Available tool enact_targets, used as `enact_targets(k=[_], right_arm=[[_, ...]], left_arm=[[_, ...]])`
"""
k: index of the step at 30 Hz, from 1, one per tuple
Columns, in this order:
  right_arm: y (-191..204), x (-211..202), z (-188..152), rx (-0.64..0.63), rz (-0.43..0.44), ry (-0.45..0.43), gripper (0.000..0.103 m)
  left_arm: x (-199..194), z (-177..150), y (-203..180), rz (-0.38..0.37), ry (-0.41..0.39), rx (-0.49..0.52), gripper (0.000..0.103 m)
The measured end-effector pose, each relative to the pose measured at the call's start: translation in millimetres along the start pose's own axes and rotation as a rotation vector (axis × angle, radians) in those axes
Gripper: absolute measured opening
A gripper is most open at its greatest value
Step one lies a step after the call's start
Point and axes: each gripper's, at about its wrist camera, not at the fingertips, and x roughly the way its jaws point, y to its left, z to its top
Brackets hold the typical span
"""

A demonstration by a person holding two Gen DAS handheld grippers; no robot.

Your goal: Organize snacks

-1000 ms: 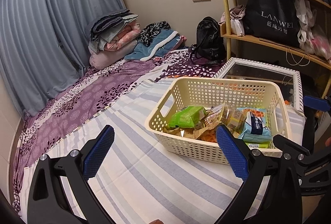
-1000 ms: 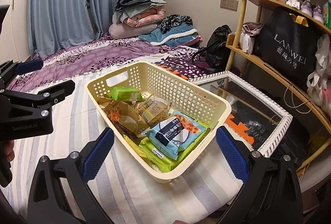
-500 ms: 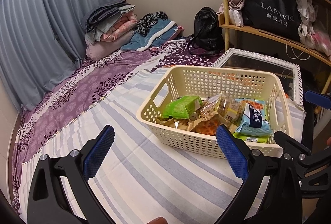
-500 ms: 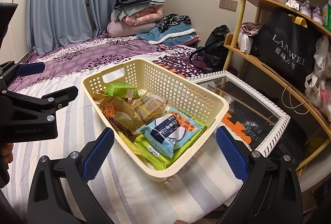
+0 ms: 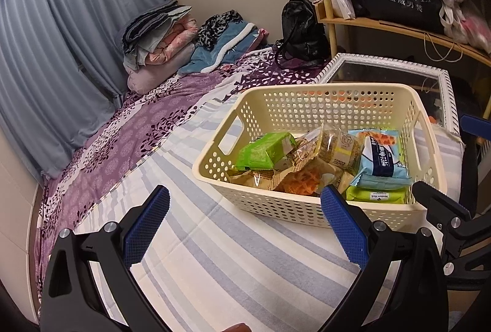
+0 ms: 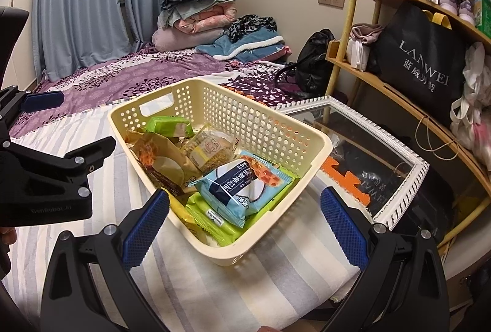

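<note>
A cream perforated basket (image 5: 276,206) sits on a striped sheet and holds several snack packs: a green pack (image 5: 264,149), a clear cracker pack (image 5: 331,141), a blue pack (image 5: 382,163) and a lime pack (image 5: 377,196). The basket also shows in the right wrist view (image 6: 276,129), with the blue pack (image 6: 239,181) on top. My left gripper (image 5: 245,227) is open and empty, just short of the basket's near wall. My right gripper (image 6: 244,227) is open and empty, over the basket's near corner. The left gripper's body (image 6: 46,178) shows at the left of the right wrist view.
A white-framed mirror (image 6: 383,148) lies beside the basket at the sheet's edge. A wooden shelf (image 6: 399,80) with a black bag (image 6: 423,55) stands to the right. Folded blankets (image 5: 159,37) and a black backpack (image 5: 300,28) lie at the far wall. Purple bedding (image 5: 129,132) spreads left.
Both grippers have moved in closer to the basket, which now looks larger and lower in both views. Both stay open and empty.
</note>
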Motion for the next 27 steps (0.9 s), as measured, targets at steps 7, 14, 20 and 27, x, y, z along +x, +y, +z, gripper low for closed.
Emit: enact_targets(k=[7,14,20,27], right_arm=[[-7.3,5.2,-2.7,0.015,0.001,0.01,0.098],[-9.1,7.2,-4.4,0.022,0.004,0.016,0.098],[-10.1,9.2,-6.7,0.026,0.006,0.021,0.098],[-12.3,10.2,-8.8,0.033,0.008,0.022,0.098]], left_arm=[[8.2,0.3,-8.0,-0.021,0.03,0.016,0.1],[11.0,0.8,-13.6,-0.02,0.037,0.033,0.1],[14.6,1.3,-18.5,-0.033,0.053,0.041,0.1],[17.5,1.1,-23.0,-0.061,0.063,0.045,0.1]])
